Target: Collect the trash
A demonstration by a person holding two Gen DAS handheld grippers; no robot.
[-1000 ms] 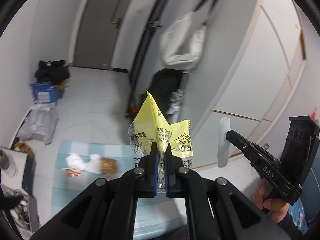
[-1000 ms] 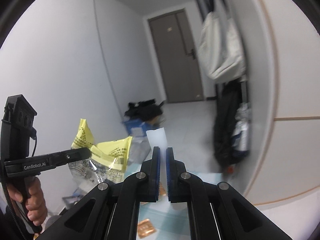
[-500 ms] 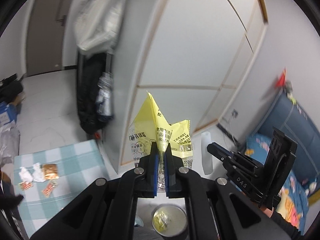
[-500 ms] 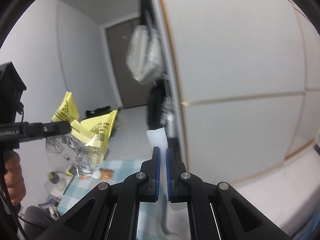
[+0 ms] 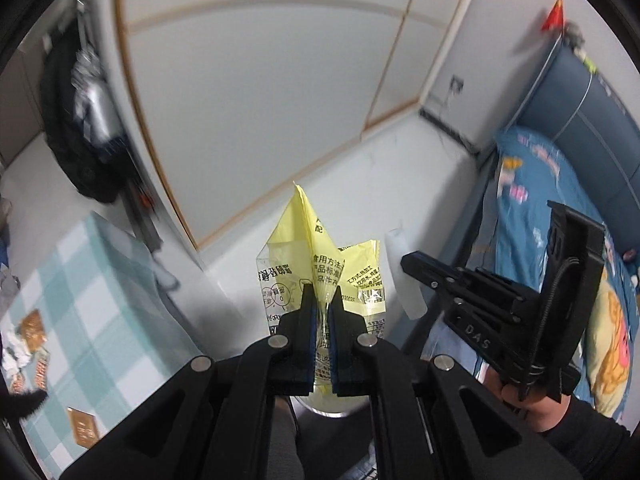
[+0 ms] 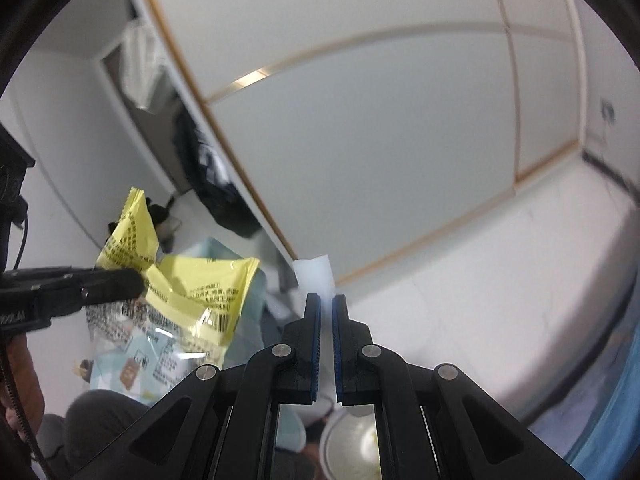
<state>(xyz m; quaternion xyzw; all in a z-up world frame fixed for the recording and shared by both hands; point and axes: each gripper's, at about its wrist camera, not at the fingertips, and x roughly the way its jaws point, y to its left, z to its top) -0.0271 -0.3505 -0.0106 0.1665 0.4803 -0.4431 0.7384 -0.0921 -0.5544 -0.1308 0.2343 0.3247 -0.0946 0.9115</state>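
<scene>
My left gripper (image 5: 321, 300) is shut on a yellow and clear plastic snack wrapper (image 5: 316, 256), held upright in the air; the wrapper also shows in the right wrist view (image 6: 176, 284). My right gripper (image 6: 326, 304) is shut on a small white strip of paper or plastic (image 6: 314, 276), which also shows in the left wrist view (image 5: 404, 280). The right gripper (image 5: 408, 260) is just right of the wrapper. A round white bin (image 6: 352, 444) lies below both grippers, partly hidden behind the fingers.
A table with a teal checked cloth (image 5: 92, 304) is at the left, with several small wrappers (image 5: 32, 328) on it. White panelled doors (image 5: 260, 100) fill the background. A bed with blue printed bedding (image 5: 540, 216) is at the right. Dark bags (image 5: 84, 140) hang at far left.
Both grippers have swung to the right and tilted down, away from the doorway and table towards the panelled doors, bed and bin. Each still holds its piece.
</scene>
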